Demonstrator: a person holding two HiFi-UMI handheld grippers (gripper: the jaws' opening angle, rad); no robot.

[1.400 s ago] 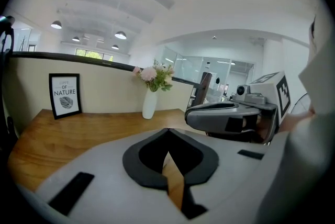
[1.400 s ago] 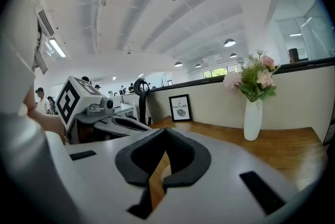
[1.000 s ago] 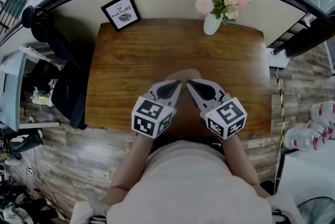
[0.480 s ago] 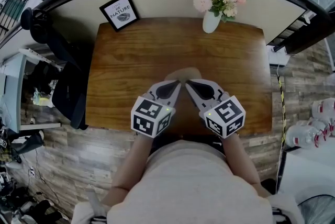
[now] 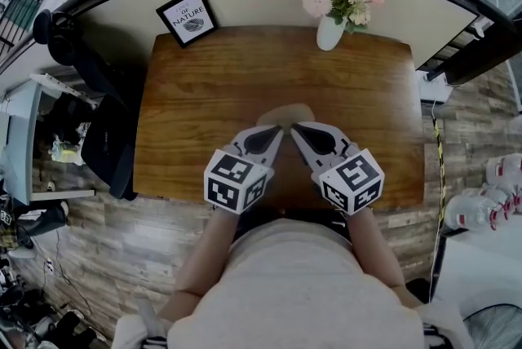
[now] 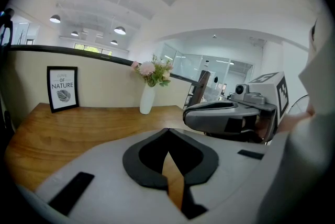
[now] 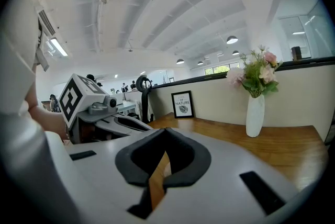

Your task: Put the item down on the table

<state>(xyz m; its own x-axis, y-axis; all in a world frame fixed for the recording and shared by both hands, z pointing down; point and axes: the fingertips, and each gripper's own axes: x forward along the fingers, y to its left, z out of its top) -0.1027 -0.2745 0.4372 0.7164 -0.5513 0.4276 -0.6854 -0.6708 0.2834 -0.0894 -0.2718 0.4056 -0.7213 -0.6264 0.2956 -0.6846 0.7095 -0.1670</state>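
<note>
Care now means backing off cleanly, low and straight — my left gripper (image 6: 167,131) and right gripper (image 7: 164,131) are both clenched on nothing I can see, and the pale tan shape (image 5: 287,114) just past their tips, likely the item, seems to lie on the table (image 5: 204,94).

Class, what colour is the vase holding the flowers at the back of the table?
The vase is plain white, seen best in the right gripper view.

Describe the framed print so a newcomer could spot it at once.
Find the wooden table, then its far left corner. The framed print stands there: black frame, white sheet reading NATURE above a leaf, unlike the white vase of flowers to its right.
</note>
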